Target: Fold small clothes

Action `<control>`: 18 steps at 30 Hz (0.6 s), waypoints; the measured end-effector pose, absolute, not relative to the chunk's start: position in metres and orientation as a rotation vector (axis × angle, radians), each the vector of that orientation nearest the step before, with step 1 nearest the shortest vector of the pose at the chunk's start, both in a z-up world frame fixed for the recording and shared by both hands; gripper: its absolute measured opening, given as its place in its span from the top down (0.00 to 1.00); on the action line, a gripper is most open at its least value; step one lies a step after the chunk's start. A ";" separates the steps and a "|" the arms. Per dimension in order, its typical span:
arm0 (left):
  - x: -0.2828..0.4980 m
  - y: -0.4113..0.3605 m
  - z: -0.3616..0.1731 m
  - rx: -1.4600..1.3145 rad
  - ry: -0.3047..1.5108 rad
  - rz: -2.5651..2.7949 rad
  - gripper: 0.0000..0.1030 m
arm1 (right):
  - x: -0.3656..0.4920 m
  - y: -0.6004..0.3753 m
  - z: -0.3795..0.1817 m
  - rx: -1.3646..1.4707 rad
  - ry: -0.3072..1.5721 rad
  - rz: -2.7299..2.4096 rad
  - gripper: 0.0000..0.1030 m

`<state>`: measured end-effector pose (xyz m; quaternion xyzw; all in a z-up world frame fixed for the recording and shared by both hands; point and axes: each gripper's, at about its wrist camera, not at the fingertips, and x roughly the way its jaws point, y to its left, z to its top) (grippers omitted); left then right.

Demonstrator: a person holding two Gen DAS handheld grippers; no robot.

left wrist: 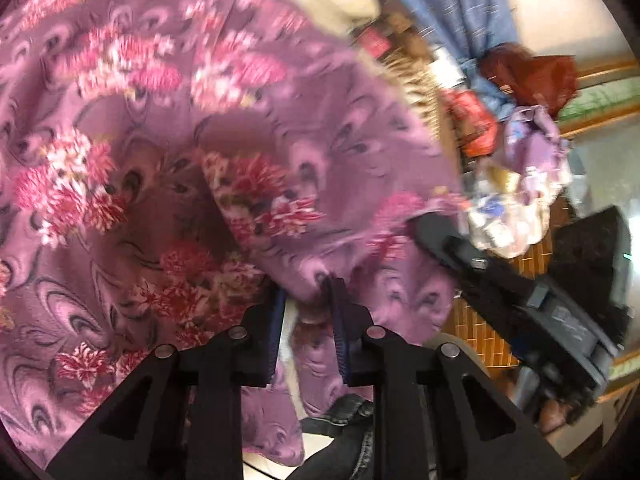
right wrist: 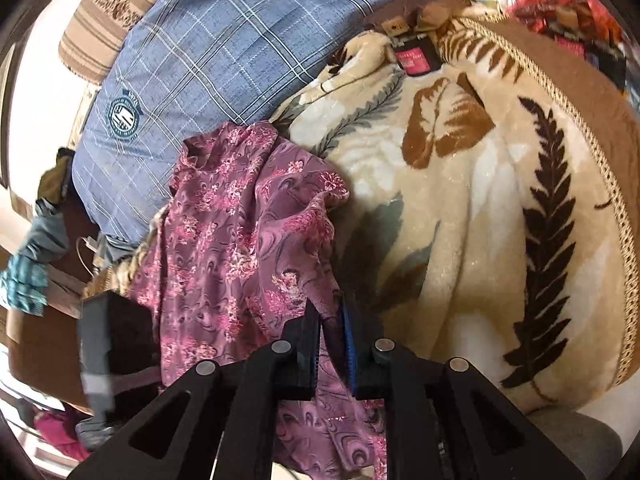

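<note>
Both tongs, the left tongs (left wrist: pixel 306 312) and the right tongs (right wrist: pixel 330 320), pinch the purple flowery cloth (right wrist: pixel 240 240) in the air above the leaf blanket (right wrist: pixel 460 200), so pull the 2 held spots apart evenly to make it hang flat.

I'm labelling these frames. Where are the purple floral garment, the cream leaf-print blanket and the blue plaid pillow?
purple floral garment (right wrist: pixel 240 240): right wrist view, hanging middle.
cream leaf-print blanket (right wrist: pixel 460 200): right wrist view, cream face.
blue plaid pillow (right wrist: pixel 208 48): right wrist view, plaid face.
</note>
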<state>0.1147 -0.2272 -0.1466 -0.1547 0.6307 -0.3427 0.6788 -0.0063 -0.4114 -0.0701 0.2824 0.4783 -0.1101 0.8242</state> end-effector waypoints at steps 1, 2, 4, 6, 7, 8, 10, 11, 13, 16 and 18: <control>0.114 -0.229 -0.149 -0.352 1.417 -0.771 0.87 | -0.006 -0.413 -0.071 0.614 1.021 -0.231 0.87; 0.112 -0.227 -0.148 -0.357 1.406 -0.779 0.98 | -0.006 -0.414 -0.073 0.622 1.027 -0.223 0.87; 0.110 -0.215 -0.142 -0.410 1.383 -0.784 0.99 | -0.005 -0.411 -0.072 0.613 1.035 -0.198 0.89; 0.105 -0.191 -0.121 -0.452 1.310 -0.806 1.00 | -0.007 -0.403 -0.068 0.584 1.021 -0.162 0.92; 0.102 -0.179 -0.105 -0.452 1.271 -0.810 1.00 | -0.009 -0.397 -0.061 0.558 0.989 -0.126 0.92; 0.101 -0.161 -0.082 -0.469 1.221 -0.821 1.00 | -0.012 -0.389 -0.051 0.512 0.943 -0.080 0.92; 0.102 -0.135 -0.047 -0.490 1.142 -0.846 1.00 | -0.013 -0.370 -0.035 0.500 0.878 0.083 0.92; 0.102 -0.117 -0.027 -0.483 1.094 -0.848 1.00 | -0.012 -0.364 -0.033 0.530 0.870 0.145 0.92; 0.105 -0.089 -0.004 -0.440 1.036 -0.844 0.99 | -0.005 -0.345 -0.029 0.573 0.878 0.252 0.91; 0.119 -0.070 -0.014 -0.306 1.061 -0.770 0.99 | 0.011 -0.298 -0.050 0.527 0.983 0.272 0.83; 0.132 -0.051 -0.042 -0.259 1.097 -0.651 0.98 | 0.022 -0.267 -0.084 0.404 1.110 0.276 0.70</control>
